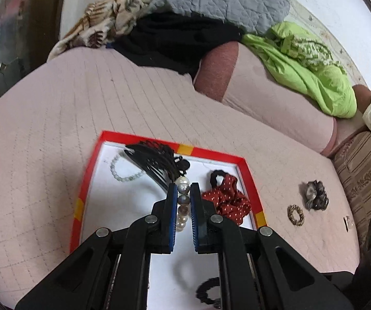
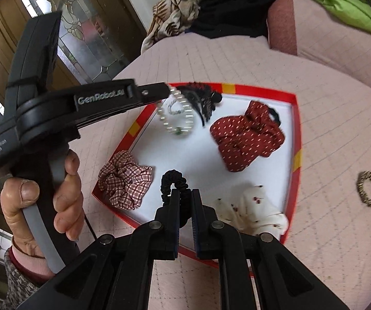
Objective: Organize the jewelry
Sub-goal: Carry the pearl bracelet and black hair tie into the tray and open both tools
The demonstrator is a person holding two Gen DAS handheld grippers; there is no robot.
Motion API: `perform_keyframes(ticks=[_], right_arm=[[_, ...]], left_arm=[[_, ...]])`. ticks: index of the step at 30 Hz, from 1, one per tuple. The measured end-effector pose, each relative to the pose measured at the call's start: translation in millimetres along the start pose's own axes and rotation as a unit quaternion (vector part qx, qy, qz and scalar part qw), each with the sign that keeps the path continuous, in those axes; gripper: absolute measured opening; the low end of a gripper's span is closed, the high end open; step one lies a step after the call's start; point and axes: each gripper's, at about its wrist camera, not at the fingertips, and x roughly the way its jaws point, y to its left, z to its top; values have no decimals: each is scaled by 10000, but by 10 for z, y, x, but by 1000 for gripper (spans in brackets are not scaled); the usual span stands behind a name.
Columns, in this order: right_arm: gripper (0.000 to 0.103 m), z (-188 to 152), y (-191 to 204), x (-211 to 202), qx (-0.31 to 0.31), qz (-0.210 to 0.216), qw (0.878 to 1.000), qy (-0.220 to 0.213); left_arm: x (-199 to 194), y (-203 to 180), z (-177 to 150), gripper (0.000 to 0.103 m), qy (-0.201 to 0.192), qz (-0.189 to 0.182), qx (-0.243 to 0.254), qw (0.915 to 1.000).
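Presently, in the left wrist view, the left gripper [image 1: 183, 188] is clamping a pearl bracelet [image 1: 182, 204]; its jaws are standing nearly closed, with the string of beads running down the narrow gap between them. The gripper is hovering over the white floor of a red-rimmed tray [image 1: 212, 153] lying on a pink quilted bedspread [image 1: 56, 108]. Just beyond the jaw tips a black hair comb [image 1: 154, 160] is lying, and to its left a pale bead bracelet [image 1: 123, 173]. Just right of the jaws a red dotted scrunchie [image 1: 226, 199] is resting inside the tray. Well right of the jaws, outside the tray, a small gold hair tie [image 1: 295, 214] and a grey scrunchie [image 1: 316, 195] are sitting on the bedspread.

In the right wrist view, the right gripper [image 2: 185, 193] is gripping a black hair tie [image 2: 171, 180]; the jaws are set narrowly apart with the tie's loop projecting ahead of the tips, above the tray floor. Left of the jaws a checked scrunchie [image 2: 124, 180] is draped over the tray rim [image 2: 263, 89]; right of them a white floral scrunchie [image 2: 252, 211] is lying. Farther ahead, the left gripper [image 2: 166, 90] is dangling the pearl bracelet [image 2: 177, 116] above the tray's far corner.
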Motion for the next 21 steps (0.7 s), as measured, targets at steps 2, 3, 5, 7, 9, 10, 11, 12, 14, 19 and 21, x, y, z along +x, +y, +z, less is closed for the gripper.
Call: perform_keyframes(ticks=[2, 3, 5, 7, 9, 10, 11, 12, 14, 19, 21], right_arm=[[9, -12, 7, 63, 7, -4, 10000, 45], [9, -15, 4, 91, 16, -9, 10000, 66], [9, -28, -3, 147, 28, -30, 9999, 107], [9, -25, -21, 188, 46, -48, 9999, 135], [9, -26, -37, 231, 57, -78, 9998, 164], [9, -28, -44, 248, 60, -88, 9998, 176], [9, -36, -52, 262, 62, -97, 9998, 184], [9, -39, -60, 278, 62, -110, 9997, 196], [9, -42, -70, 308, 64, -129, 9997, 212], [9, -50, -76, 369, 44, -161, 9996, 245], [9, -64, -76, 388, 26, -181, 9995, 253]], left_arm=[[70, -10, -21, 9, 103, 108, 33, 9999], [107, -8, -29, 9, 153, 211, 51, 9996], [152, -1, -49, 9, 188, 435, 108, 9988], [198, 14, -66, 9, 212, 700, 165, 9972], [240, 51, -80, 9, 278, 713, 138, 9970], [265, 61, -87, 9, 315, 755, 131, 9966], [283, 72, -91, 9, 336, 791, 133, 9962], [302, 77, -97, 9, 360, 820, 136, 9959], [329, 90, -107, 9, 394, 866, 135, 9954], [371, 98, -137, 9, 456, 972, 161, 9941], [381, 94, -147, 9, 471, 1022, 183, 9935]])
